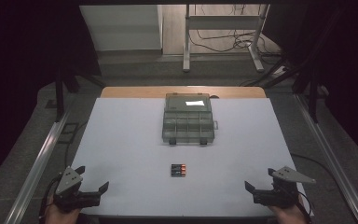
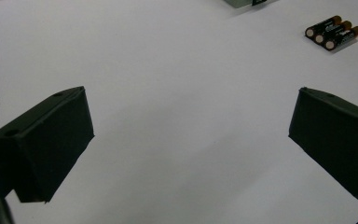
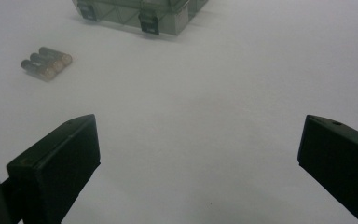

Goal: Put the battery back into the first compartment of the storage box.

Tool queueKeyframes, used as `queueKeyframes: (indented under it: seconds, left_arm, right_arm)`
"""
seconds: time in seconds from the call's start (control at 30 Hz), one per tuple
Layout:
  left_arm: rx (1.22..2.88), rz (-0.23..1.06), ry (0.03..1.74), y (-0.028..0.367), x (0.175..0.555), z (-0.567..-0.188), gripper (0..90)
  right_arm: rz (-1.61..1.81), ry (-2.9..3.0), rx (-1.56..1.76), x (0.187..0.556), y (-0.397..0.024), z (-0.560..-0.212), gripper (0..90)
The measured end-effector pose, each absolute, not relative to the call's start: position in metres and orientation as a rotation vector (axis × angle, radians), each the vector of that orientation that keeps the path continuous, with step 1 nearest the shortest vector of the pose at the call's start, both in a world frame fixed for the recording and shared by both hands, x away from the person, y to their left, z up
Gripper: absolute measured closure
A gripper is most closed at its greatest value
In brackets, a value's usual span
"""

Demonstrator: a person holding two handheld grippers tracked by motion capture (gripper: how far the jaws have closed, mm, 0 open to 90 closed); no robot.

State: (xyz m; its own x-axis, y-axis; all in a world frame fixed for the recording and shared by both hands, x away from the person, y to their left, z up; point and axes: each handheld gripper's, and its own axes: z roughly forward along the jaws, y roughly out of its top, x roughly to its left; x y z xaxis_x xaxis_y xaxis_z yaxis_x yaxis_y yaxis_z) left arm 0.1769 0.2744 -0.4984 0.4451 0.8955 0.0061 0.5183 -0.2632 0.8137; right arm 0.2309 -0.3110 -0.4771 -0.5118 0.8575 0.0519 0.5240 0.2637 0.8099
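- Three batteries (image 1: 178, 170) lie side by side, touching one another, on the white surface (image 1: 121, 154), a little nearer the person than its middle.
- From the batteries, the compartment box (image 1: 188, 118) sits at about twelve o'clock, well apart from them, toward the far edge of the surface.
- The box is grey and see-through, its lid down, with two dark latches on the side that faces the batteries.
- The left gripper (image 1: 89, 178) rests at the near left corner of the surface, at about eight o'clock from the batteries and well apart from them.
- Its jaws stand wide, with nothing between them but bare white surface.
- In the left gripper view the batteries (image 2: 334, 32) show at about one o'clock, beyond the jaws, and a corner of the box (image 2: 247, 3) just cuts the top edge.
- The right gripper (image 1: 260, 180) rests at the near right corner, at about four o'clock from the batteries and well apart from them.
- Its jaws are also spread wide and hold nothing.
- In the right gripper view the batteries (image 3: 46, 62) lie at about ten o'clock, far ahead of the jaws, and the box (image 3: 140, 10) lies at about twelve o'clock with both latches facing the camera.
- A hand shows behind each gripper at the bottom edge of the high view.
- A grey three-cornered plate sits on top of each gripper.
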Motion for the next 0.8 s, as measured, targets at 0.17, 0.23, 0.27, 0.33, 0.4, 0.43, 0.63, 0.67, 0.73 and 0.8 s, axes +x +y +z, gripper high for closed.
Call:
queueKeyframes:
  seconds: [0.17,0.23,0.27,0.33,0.4,0.43,0.63,0.67,0.73,0.8]
  left_arm:
    - [1.899,0.634,1.146,0.276,0.172,-0.498,0.5]
    - [1.893,0.624,1.148,0.277,0.173,-0.498,0.5]
    - [1.893,0.624,1.148,0.277,0.173,-0.498,0.5]
    - [1.894,0.616,1.156,0.277,0.174,-0.499,0.6]
    - [1.901,0.615,1.153,0.277,0.174,-0.499,0.6]
    - [1.903,0.615,1.152,0.276,0.174,-0.499,0.6]
    - [1.894,0.612,1.152,0.278,0.174,-0.499,0.5]
    - [1.886,0.613,1.150,0.278,0.173,-0.499,0.5]
    - [1.870,0.608,1.151,0.280,0.173,-0.499,0.5]
    - [1.859,0.601,1.156,0.281,0.173,-0.499,0.6]
  right_arm:
    - [1.090,2.189,1.223,0.232,-0.306,-0.478,0.0]
    - [1.076,2.205,1.206,0.232,-0.304,-0.478,0.0]
    - [1.076,2.205,1.206,0.232,-0.304,-0.478,0.0]
    - [1.065,2.211,1.201,0.233,-0.303,-0.478,0.0]
    - [1.053,2.213,1.201,0.233,-0.302,-0.478,0.0]
    - [1.049,2.216,1.202,0.233,-0.302,-0.478,0.0]
    - [1.045,2.224,1.214,0.235,-0.302,-0.479,0.0]
    - [1.044,2.231,1.214,0.235,-0.302,-0.479,0.0]
    - [1.033,2.243,1.208,0.236,-0.301,-0.479,0.0]
    - [1.028,2.260,1.198,0.237,-0.298,-0.479,0.0]
